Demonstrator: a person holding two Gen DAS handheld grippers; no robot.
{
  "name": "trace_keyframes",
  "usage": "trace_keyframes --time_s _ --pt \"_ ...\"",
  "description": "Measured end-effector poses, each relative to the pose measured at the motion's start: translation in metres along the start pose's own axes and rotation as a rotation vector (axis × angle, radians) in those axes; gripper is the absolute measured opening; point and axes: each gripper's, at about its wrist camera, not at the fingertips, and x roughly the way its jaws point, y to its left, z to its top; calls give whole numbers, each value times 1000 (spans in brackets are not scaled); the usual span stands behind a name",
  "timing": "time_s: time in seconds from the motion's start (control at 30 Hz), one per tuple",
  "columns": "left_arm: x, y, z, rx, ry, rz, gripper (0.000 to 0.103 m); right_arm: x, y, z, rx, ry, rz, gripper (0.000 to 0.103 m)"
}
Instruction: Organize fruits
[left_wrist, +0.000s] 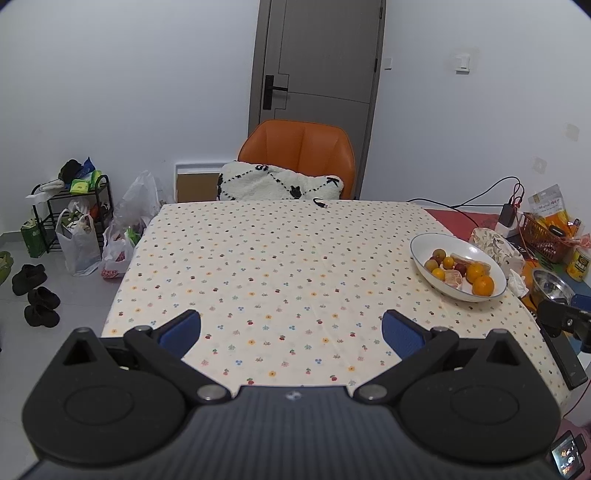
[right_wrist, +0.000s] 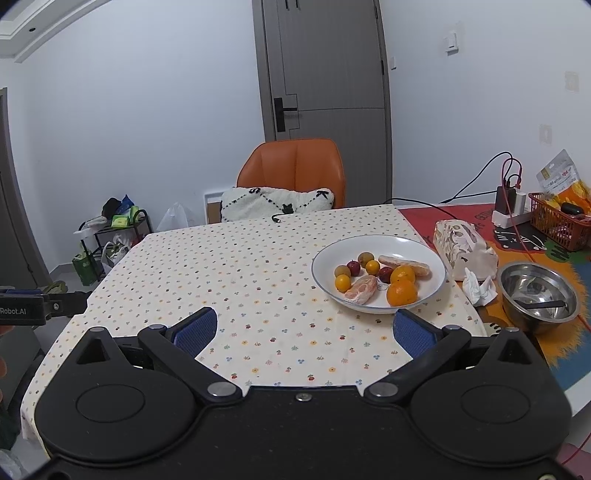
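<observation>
A: What fills my right wrist view first?

B: The surface (right_wrist: 236, 266), under a cream cloth dotted with small flowers, taking the whole middle of the frame. Past its far edge, top centre, an orange chair (right_wrist: 295, 166) with a white cushion (right_wrist: 275, 201) against a grey door (right_wrist: 325, 92).

A: And the fruit?

B: All in the white plate (right_wrist: 424, 254), right of centre in the right view and at the right edge in my left view. Biggest are two oranges (right_wrist: 402, 291), touching each other at the plate's near right. Left of them lies a peeled pinkish citrus piece (right_wrist: 361, 289), and a second peeled piece (right_wrist: 404, 265) lies at the back. Around these sit small round fruits (right_wrist: 342, 282), yellow, dark red and brownish (I cannot name the kinds).

A: Anything beside the plate?

B: To its right a patterned tissue pack (right_wrist: 463, 247), a crumpled tissue (right_wrist: 478, 290), then a steel bowl (right_wrist: 537, 295) with a dark utensil in it, lower right. A red basket (right_wrist: 559, 218) stands at the far right.

A: The tools?

B: My right tool (right_wrist: 304, 334) is released, blue pads wide apart over bare cloth, the right pad just in front of the plate's near rim. My left tool (left_wrist: 291, 330) is likewise spread wide, holding nothing, well left of the plate.
</observation>
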Motion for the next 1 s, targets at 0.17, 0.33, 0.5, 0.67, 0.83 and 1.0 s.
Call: trace_keyframes --time_s 0.17,0.33,0.5,0.67,0.83,1.0 --pt "1 1 -1 -3 4 1 103 1 0 0 3 1 4 103" --pt "1 1 -1 -2 4 1 103 0 0 0 3 1 1 103" --pt "0 1 -1 1 2 0 103 0 -1 0 3 -2 0 103" --pt "0 1 -1 -2 2 0 103 0 -2 1 5 -2 1 103" --pt "0 0 0 -1 1 -1 103 1 -4 2 8 -4 -3 103" --pt "-1 -1 0 -5 -3 -5 103 2 -3 1 6 -3 -7 103"
